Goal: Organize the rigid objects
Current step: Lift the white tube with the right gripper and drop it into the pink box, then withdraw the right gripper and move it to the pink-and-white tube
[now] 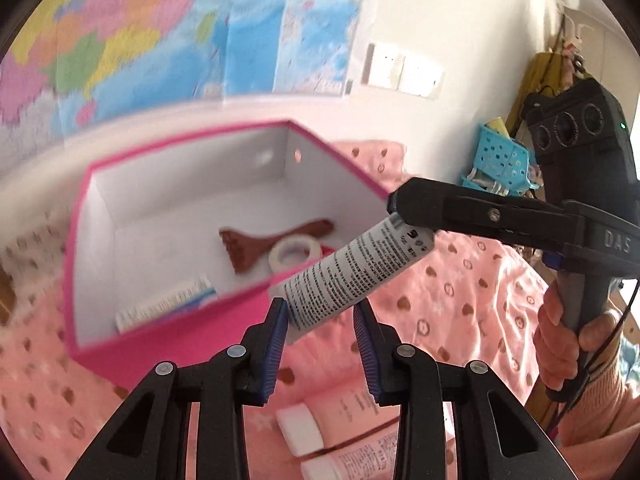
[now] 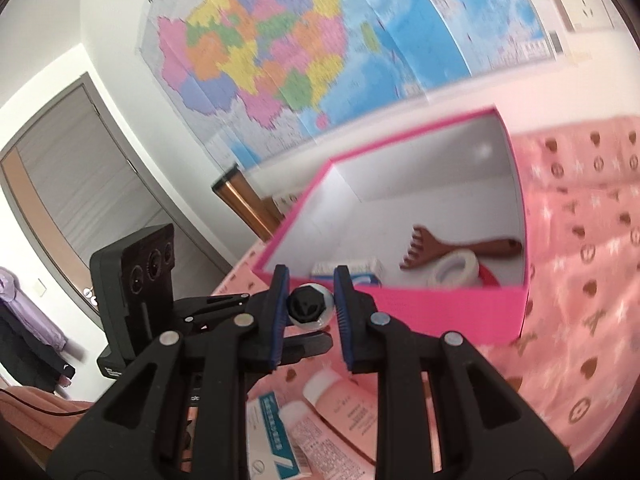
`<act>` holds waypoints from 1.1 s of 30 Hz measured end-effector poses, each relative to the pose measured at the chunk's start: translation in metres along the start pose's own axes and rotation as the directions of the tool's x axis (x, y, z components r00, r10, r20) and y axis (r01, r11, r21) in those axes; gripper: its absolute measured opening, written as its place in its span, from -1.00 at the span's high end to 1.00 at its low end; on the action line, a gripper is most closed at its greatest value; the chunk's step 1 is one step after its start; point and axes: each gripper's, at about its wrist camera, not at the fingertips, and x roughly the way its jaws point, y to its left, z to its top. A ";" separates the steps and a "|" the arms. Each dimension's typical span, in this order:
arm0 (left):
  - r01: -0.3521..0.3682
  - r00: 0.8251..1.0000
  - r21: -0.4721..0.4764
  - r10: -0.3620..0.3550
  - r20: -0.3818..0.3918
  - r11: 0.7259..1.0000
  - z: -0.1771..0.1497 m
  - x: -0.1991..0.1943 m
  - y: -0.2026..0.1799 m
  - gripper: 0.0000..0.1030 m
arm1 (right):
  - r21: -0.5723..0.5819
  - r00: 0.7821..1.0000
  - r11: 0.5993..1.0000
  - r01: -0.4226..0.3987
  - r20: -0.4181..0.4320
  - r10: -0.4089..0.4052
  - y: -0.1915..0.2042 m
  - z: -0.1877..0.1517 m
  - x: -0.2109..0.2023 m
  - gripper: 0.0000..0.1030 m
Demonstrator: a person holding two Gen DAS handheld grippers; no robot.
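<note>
While the right gripper pinches the crimped end of a white squeeze tube with black print over the near rim of the pink cardboard box, the left gripper has its jaws wide around the tube's lower end, not clamped.

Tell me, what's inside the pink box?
Inside the pink box lie a brown wooden comb, a white tape roll and a small white-and-blue carton. Something red peeks from behind the roll, mostly covered.
</note>
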 end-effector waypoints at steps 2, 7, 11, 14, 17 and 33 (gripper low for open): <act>-0.048 0.999 0.049 0.047 0.024 0.998 0.008 -0.008 -0.005 0.34 | -0.005 1.000 1.000 -0.017 0.025 0.017 0.002 0.008 -0.005 0.53; -0.082 0.996 0.091 0.078 0.046 0.992 0.025 -0.008 -0.006 0.34 | -0.022 0.998 0.999 -0.026 0.058 0.027 0.003 0.023 -0.010 0.53; -0.074 0.997 0.083 0.070 0.042 0.994 0.038 0.000 -0.002 0.34 | -0.001 0.998 1.000 -0.019 0.055 0.019 -0.010 0.032 -0.004 0.53; -0.076 0.997 0.087 0.074 0.026 0.993 0.043 0.014 -0.002 0.34 | 0.028 0.999 1.000 -0.006 0.043 0.005 -0.024 0.035 0.002 0.53; -0.087 0.996 0.093 0.088 0.002 0.992 0.046 0.029 -0.003 0.34 | 0.053 1.000 0.999 0.011 0.028 -0.012 -0.040 0.037 0.009 0.53; -0.068 0.996 0.045 0.071 -0.051 0.997 0.037 0.062 0.006 0.36 | 0.018 0.975 0.975 0.220 -0.008 -0.220 -0.067 0.028 0.017 0.59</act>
